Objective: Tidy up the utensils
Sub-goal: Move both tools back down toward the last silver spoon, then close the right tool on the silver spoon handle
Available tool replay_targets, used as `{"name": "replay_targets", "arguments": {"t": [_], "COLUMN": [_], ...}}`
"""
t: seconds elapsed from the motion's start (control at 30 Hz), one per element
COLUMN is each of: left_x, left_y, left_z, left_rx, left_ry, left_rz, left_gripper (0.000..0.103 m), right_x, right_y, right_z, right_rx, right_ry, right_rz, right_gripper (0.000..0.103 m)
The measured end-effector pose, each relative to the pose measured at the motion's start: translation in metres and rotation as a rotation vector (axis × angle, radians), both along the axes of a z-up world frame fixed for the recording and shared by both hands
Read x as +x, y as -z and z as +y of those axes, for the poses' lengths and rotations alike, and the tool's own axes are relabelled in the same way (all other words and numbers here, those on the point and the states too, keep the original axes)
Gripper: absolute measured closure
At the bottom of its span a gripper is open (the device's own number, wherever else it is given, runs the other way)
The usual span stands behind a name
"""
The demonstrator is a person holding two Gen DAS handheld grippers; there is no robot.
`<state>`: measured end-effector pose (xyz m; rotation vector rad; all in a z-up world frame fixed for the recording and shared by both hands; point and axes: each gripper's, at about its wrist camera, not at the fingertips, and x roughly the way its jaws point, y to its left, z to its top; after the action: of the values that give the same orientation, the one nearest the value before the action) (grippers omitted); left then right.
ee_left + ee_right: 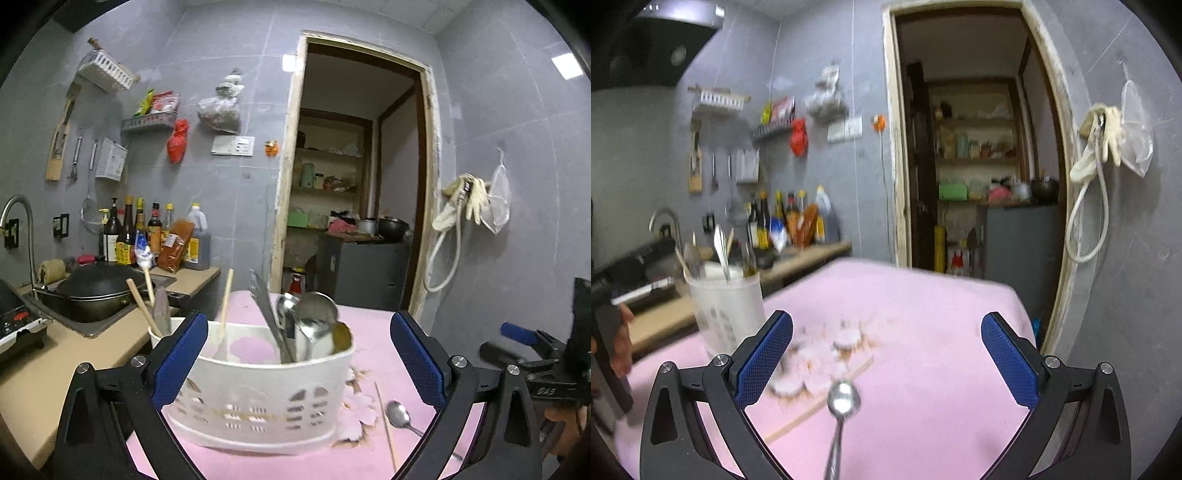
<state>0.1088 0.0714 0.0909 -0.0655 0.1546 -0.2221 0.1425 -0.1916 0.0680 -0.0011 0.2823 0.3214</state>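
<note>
Steel spoon [843,400] lies at six o'clock between the right claw [886,354], spread empty, handle pointing back; left claw [295,354] gapes around the caddy [258,398].

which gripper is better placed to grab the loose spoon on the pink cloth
Right. The right gripper is open with the spoon lying between its fingers. The left gripper is open around the white utensil caddy, with the spoon off to its side.

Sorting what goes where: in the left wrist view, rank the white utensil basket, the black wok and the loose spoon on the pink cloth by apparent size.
1. White utensil basket, though nearness inflates it.
2. Black wok, farther away, so its true size is unsure.
3. Loose spoon, smallest.
</note>
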Motion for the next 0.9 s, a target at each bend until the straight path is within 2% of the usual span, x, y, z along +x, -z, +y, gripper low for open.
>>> {"name": "replay_targets", "arguments": {"t": [0.1,0.23,0.5,0.63,0.8,0.9], "left_x": [-0.005,-0.003,0.025,0.036,0.053,0.063], "left_y": [0.006,0.023,0.060,0.074,0.088,0.098], "left_z": [-0.010,-0.030,-0.065,-0.076,-0.088,-0.096], "left_rx": [0.013,0.044,0.140,0.174,0.189,0.185], "left_ry": [0.041,0.103,0.157,0.162,0.224,0.268], "left_rz": [0.049,0.166,0.445,0.534,0.637,0.705], "left_gripper": [0.006,0.006,0.007,0.008,0.026,0.046], "right_x": [0.004,0.008,0.007,0.006,0.001,0.000], "right_y": [0.013,0.034,0.071,0.080,0.080,0.081], "right_z": [0.000,0.001,0.005,0.009,0.021,0.028], "right_rx": [-0.057,-0.121,-0.183,-0.222,-0.292,-0.327], "right_ry": [-0.022,-0.041,-0.072,-0.074,-0.110,-0.138], "right_rz": [0.109,0.261,0.470,0.508,0.495,0.490], "right_gripper": [0.000,0.000,0.000,0.001,0.015,0.027]}}
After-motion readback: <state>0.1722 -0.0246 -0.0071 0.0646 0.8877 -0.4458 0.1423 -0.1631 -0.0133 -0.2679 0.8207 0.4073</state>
